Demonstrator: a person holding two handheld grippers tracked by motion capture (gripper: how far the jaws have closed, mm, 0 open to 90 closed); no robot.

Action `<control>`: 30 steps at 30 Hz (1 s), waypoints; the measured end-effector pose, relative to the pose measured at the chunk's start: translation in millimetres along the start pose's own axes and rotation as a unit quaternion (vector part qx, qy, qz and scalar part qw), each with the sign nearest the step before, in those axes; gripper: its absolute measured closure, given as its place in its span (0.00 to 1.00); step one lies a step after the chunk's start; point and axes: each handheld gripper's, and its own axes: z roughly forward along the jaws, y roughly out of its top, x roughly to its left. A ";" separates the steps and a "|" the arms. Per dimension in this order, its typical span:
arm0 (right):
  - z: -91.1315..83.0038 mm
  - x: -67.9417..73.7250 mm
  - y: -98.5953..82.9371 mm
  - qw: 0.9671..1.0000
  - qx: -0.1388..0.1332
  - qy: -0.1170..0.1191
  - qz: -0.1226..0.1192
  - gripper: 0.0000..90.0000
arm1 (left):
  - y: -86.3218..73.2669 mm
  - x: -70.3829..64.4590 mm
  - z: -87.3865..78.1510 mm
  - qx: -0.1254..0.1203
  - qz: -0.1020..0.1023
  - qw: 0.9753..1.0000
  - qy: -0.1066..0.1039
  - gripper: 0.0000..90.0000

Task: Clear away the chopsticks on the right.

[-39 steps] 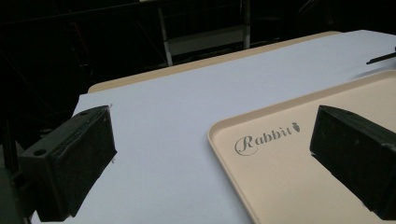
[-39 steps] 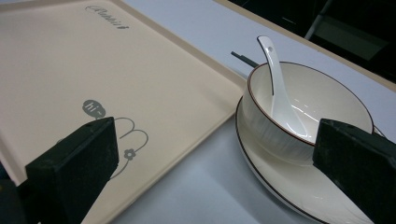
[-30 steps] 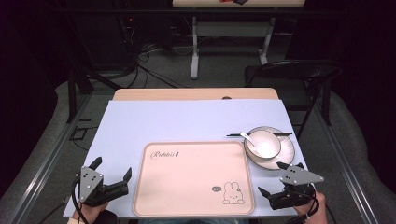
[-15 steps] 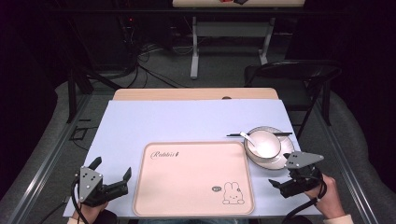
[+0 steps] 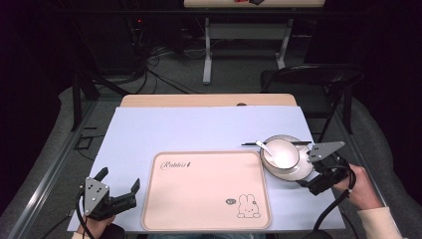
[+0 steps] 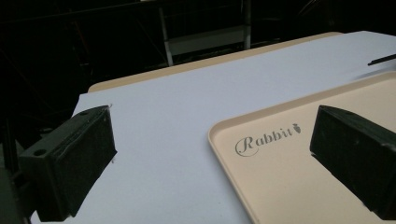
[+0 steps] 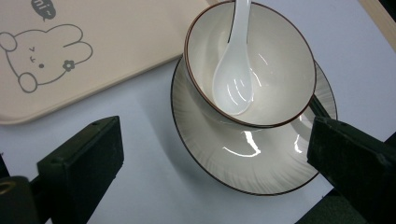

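Right gripper view: plate (image 7: pixel 252 163) seemingly between spread fingers (image 7: pixel 84 158).

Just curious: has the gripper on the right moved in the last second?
Yes. The right gripper has moved forward, up to the plate, which stayed put.

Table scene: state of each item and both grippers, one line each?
Tray: flat on the table, empty.
Bowl: upright on the plate, holds the spoon.
Spoon: in the bowl, handle over its rim.
Plate: right of the tray, under the bowl.
Left gripper: open, empty.
Right gripper: open over the plate.
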 end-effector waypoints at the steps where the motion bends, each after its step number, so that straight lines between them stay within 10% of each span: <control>1: -2.2 -7.9 4.5 1.000 0.000 0.004 -0.006 0.04 | 0.0 0.1 0.1 0.000 -0.001 1.000 0.001 0.00; 30: 25.4 -105.2 51.1 0.989 0.109 0.045 -0.094 0.00 | -0.1 0.5 -0.1 0.000 -0.001 1.000 -0.001 0.00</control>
